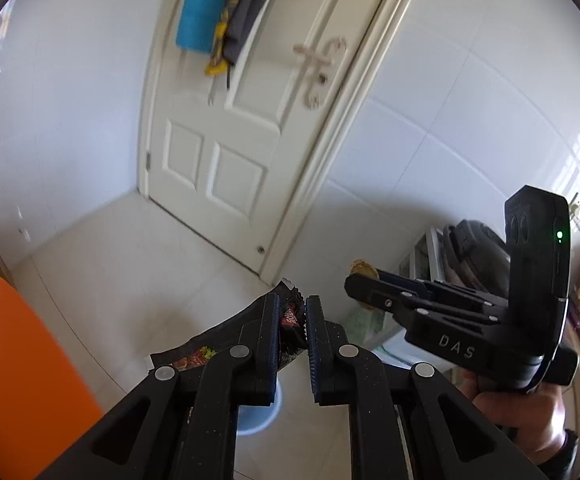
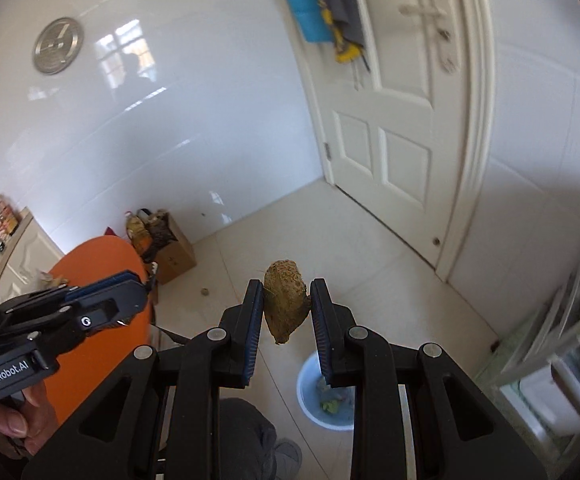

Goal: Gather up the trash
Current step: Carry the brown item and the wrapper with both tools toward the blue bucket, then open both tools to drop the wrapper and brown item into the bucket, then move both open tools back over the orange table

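Observation:
My left gripper (image 1: 293, 312) is shut on a dark snack wrapper (image 1: 290, 320) that trails to the lower left, held in the air above a light blue bin (image 1: 256, 416). My right gripper (image 2: 286, 300) is shut on a brown fibrous husk (image 2: 286, 304), held above the same light blue bin (image 2: 325, 396), which has some scraps inside. The right gripper also shows in the left wrist view (image 1: 363, 284) with the husk (image 1: 363, 269) at its tips. The left gripper shows at the left of the right wrist view (image 2: 138, 292).
An orange round table (image 2: 102, 304) stands at the left. A cardboard box (image 2: 174, 254) with clutter sits by the wall. A white door (image 2: 401, 128) with hanging clothes is ahead. A shelf unit (image 2: 561, 344) stands at the right. A small scrap (image 2: 205, 291) lies on the tile floor.

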A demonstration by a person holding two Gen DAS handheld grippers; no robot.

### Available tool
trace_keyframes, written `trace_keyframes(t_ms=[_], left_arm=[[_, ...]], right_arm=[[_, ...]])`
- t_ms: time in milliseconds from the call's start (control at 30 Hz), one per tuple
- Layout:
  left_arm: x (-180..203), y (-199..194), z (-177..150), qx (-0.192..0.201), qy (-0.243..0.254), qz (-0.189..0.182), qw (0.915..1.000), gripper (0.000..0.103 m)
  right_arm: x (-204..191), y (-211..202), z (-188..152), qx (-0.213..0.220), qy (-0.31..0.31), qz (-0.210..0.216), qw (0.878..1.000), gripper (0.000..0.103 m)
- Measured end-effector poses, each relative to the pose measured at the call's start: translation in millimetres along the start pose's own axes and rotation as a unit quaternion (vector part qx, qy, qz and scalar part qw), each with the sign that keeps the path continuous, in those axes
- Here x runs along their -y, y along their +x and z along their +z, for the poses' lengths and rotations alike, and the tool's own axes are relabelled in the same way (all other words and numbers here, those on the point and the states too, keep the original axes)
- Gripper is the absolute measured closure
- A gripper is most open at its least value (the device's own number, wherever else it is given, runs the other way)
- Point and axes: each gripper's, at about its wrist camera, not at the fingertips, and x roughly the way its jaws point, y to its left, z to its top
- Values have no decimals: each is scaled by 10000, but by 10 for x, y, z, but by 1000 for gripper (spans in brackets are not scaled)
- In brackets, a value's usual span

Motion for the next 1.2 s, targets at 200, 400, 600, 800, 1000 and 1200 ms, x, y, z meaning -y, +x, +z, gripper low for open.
trace_keyframes(t_ms=[200, 400, 600, 800, 1000, 1200], left_arm=[[-123, 662, -101, -817, -378, -25, 9959, 94], [-368, 1255, 50, -1447, -638, 150, 9873, 93], [-570, 2073, 620, -1926, -868, 369, 9767, 84], [-638, 2330, 1008, -1992, -954, 552, 9737, 35], [-535, 2440, 1028, -1933, -877, 865, 9734, 21], [-304, 2053, 1029, -1488, -686, 1208, 9790, 10]], right_arm=[[469, 598, -236, -622, 404, -79, 9972, 79], [801, 1185, -480, -1164, 892, 18, 9892, 79], [971, 1583, -628, -1513, 1156, 41, 9817, 76], [1030, 1740, -645, -1638, 1258, 30, 9784, 68], [1065, 1739, -675, -1569, 1335, -238, 9783, 0], [1002, 1617, -693, -1496, 1410, -458, 9776, 0]])
